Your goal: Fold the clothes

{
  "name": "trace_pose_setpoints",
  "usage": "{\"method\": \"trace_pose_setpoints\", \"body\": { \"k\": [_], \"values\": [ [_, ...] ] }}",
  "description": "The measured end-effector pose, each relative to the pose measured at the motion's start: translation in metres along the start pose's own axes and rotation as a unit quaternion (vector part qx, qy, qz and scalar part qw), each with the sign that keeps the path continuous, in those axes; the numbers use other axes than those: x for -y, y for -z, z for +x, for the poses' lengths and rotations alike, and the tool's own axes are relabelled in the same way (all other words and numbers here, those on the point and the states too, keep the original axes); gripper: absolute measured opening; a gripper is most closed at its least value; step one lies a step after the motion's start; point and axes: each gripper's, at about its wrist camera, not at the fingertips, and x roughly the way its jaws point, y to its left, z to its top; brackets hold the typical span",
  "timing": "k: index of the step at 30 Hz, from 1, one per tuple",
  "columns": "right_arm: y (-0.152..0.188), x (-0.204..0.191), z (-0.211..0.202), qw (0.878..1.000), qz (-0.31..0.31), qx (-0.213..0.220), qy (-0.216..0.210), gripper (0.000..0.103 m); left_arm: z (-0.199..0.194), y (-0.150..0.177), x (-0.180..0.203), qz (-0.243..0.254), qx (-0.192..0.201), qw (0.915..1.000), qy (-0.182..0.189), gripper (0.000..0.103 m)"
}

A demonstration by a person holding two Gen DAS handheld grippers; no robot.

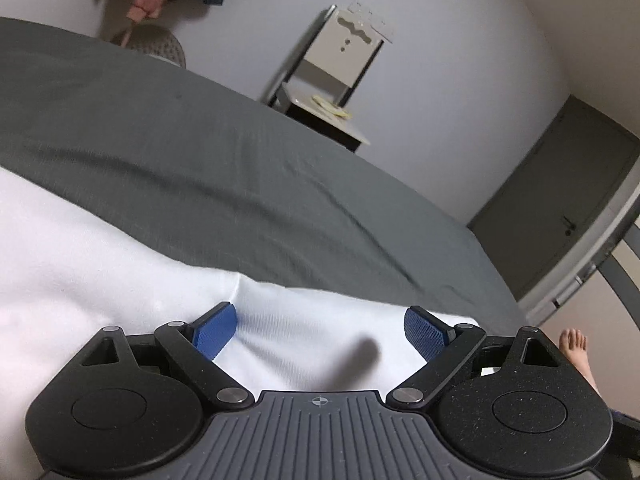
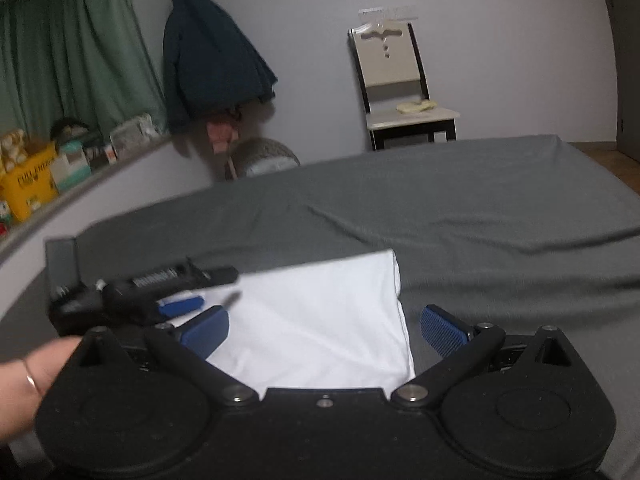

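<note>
A white garment [image 2: 320, 320] lies folded flat on the grey bed sheet [image 2: 460, 208], its folded edge to the right. My right gripper [image 2: 324, 332] hovers over it, open, with the blue pads [image 2: 444, 330] wide apart and nothing pinched. In the right wrist view my left gripper [image 2: 208, 288] reaches in from the left over the garment's left edge. In the left wrist view the left gripper [image 1: 320, 330] is open above the white garment [image 1: 100, 280], its blue pads [image 1: 216, 330] well apart and holding no cloth.
A chair [image 2: 400, 80] stands against the far wall beyond the bed. A dark jacket [image 2: 212, 60] hangs on the wall, and a cluttered ledge [image 2: 60, 168] runs under green curtains. A person's hand [image 2: 24, 380] is at the left. A bare foot [image 1: 576, 344] and a door [image 1: 560, 200] show at the right.
</note>
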Motion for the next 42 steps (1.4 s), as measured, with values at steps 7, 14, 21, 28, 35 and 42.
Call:
{"method": "trace_pose_setpoints", "body": {
  "k": [7, 14, 21, 28, 35, 42],
  "values": [
    [0.001, 0.007, -0.013, 1.000, 0.020, 0.000, -0.008, 0.103, -0.023, 0.017, 0.008, -0.032, -0.020, 0.9990, -0.023, 0.092],
    [0.000, 0.010, -0.015, 0.999, 0.030, 0.011, 0.006, 0.103, -0.058, 0.057, 0.019, 0.000, -0.012, 0.9998, -0.019, 0.092],
    [0.004, 0.012, -0.020, 0.998, 0.040, 0.029, 0.036, 0.103, -0.080, 0.069, 0.015, -0.031, -0.017, 0.9994, -0.001, 0.092],
    [0.014, 0.031, -0.011, 0.995, 0.094, -0.005, 0.031, 0.103, -0.101, 0.087, 0.015, -0.023, -0.027, 0.9994, 0.006, 0.092],
    [0.023, 0.038, 0.001, 0.992, 0.109, -0.063, 0.025, 0.103, -0.122, 0.088, 0.006, -0.026, -0.039, 0.9982, 0.037, 0.092],
    [0.033, 0.058, 0.013, 0.978, 0.184, -0.096, 0.021, 0.102, -0.171, 0.072, 0.010, -0.008, -0.034, 0.9992, 0.022, 0.092]
  ]
}}
